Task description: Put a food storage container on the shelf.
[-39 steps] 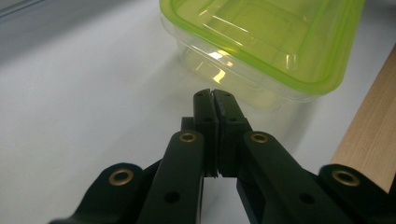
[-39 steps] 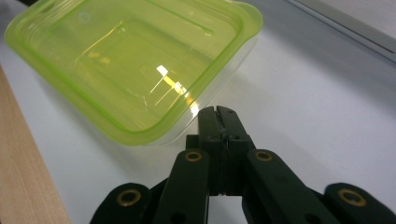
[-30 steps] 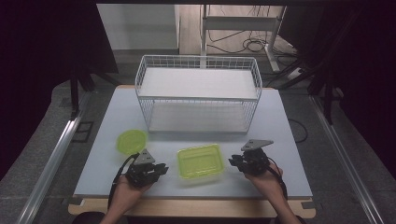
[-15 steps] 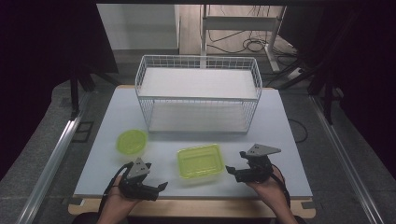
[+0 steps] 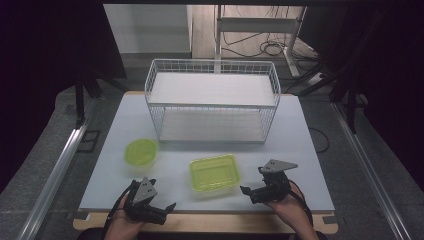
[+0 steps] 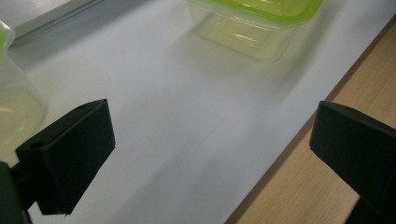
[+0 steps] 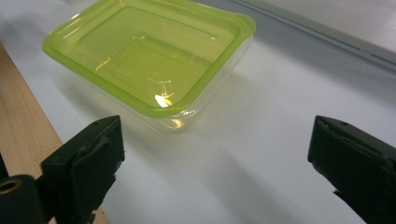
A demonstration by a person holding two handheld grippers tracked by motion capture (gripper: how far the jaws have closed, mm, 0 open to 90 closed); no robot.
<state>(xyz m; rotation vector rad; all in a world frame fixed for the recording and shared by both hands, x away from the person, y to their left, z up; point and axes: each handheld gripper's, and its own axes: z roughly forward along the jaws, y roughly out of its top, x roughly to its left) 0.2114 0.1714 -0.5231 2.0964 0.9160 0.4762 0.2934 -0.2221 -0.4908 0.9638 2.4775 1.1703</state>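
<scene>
**Work Surface and Gripper Status**

The work surface is a matte white table top (image 5: 300, 150) on a light wood base, whose bare strip runs along the near edge. Dark floor and cables surround it. No readable writing, brand or label appears on any item.

Landmark: the rectangular container (image 5: 214, 172), clear plastic with a translucent lime-green rim, rounded corners and a glossy finish. It stands upright near the front middle of the table.

- Wire basket (image 5: 212, 102): white grid wire, rectangular, with a flat white shelf panel on top. It stands behind the rectangular container, apart from it.
- Round container (image 5: 140, 152): the same clear and lime-green plastic, to the left of the rectangular container and slightly behind it, apart from it.
- Left gripper (image 5: 162, 209): at the near table edge, left of and nearer than the rectangular container. Jaws spread wide, holding nothing; bare white surface and the wood edge lie between them.
- Right gripper (image 5: 246, 190): just right of the rectangular container, not touching it. Jaws spread wide, holding nothing.

Bare table surface lies to the right of the rectangular container and between it and the basket.
</scene>
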